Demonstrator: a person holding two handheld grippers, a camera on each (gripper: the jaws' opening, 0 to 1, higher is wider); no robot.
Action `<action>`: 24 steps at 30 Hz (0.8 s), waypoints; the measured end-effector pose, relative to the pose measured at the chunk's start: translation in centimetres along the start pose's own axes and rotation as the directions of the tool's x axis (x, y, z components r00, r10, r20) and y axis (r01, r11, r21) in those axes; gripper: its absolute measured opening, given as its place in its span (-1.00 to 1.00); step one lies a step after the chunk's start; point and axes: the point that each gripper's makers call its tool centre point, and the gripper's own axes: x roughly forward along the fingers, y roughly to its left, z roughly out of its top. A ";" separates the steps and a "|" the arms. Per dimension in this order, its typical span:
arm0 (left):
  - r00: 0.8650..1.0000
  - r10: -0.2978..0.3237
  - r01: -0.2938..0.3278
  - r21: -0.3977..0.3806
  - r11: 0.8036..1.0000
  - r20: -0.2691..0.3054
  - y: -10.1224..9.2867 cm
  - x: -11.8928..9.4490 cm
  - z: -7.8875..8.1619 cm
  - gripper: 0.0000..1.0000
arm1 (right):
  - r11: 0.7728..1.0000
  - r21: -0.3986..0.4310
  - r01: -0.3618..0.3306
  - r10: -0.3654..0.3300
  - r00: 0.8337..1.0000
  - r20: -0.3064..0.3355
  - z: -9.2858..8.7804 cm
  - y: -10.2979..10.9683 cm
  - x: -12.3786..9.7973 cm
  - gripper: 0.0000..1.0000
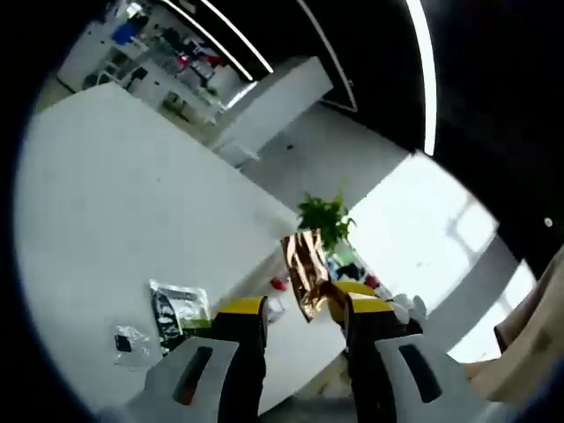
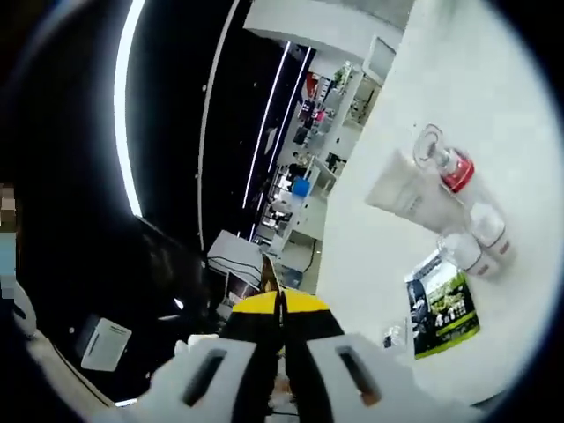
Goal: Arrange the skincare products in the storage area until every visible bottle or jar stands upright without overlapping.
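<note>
The right gripper, jaws clenched on nothing, sits nearer the lying white tube, which angles beside the red-capped bottle; left gripper gapes open

On the white bench in the right gripper view lies a tight cluster of skincare products. A cream-coloured tube lies flat on its side. Beside it is a bottle with a red band and a clear round cap, also lying down. Two small white bottles lie next to the tube, touching each other. A green and black sachet lies flat just beside them.
</note>
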 end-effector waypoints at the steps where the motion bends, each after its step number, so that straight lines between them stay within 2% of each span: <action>1: 1.000 0.002 -0.002 -0.001 1.000 -0.004 0.0 0.1 -0.2 -0.36 | 1.000 0.018 -0.004 0.003 1.000 0.008 0.0 0.0 0.0 -0.98; 3: 1.000 0.001 -0.001 -0.004 1.000 -0.014 -0.1 0.3 -0.5 -0.38 | 0.999 0.048 -0.008 0.007 1.000 0.020 -0.2 -0.1 0.0 -0.98; 6: 0.999 -0.024 0.025 -0.052 0.998 0.034 -0.6 0.4 0.1 -0.49 | 0.998 0.066 -0.006 0.004 1.000 0.027 -0.5 -0.2 0.0 -0.98; 8: 0.998 -0.029 0.032 -0.064 0.997 0.054 -0.6 0.4 0.4 -0.64 | 0.997 0.074 -0.008 0.006 0.999 0.031 -0.4 -0.3 0.0 -0.98; 13: 0.997 -0.036 0.039 -0.056 0.998 0.062 -0.8 0.4 0.4 -1.00 | 0.996 0.084 -0.018 0.014 0.999 0.046 -0.1 -0.2 0.1 -0.98; 18: 0.999 -0.006 0.010 -0.085 0.996 0.047 -0.1 0.3 0.2 -1.00 | 0.997 0.079 -0.007 0.005 0.999 0.033 -0.5 -0.5 0.3 -0.97; 20: 0.999 -0.018 0.021 -0.110 0.994 0.029 -0.2 0.1 0.0 -1.00 | 0.999 0.036 0.013 -0.014 1.000 0.006 -0.9 -1.1 0.2 -0.97; 21: 0.999 -0.029 0.031 -0.121 0.992 0.015 -0.4 0.0 -0.1 -1.00 | 1.000 -0.020 0.013 -0.014 1.000 -0.016 -1.1 -1.3 0.1 -0.96; 24: 0.999 -0.030 0.026 -0.121 0.992 -0.029 -0.4 -0.4 -0.3 -1.00 | 0.995 -0.096 0.005 -0.013 0.997 -0.080 -1.9 -1.3 -0.3 -0.94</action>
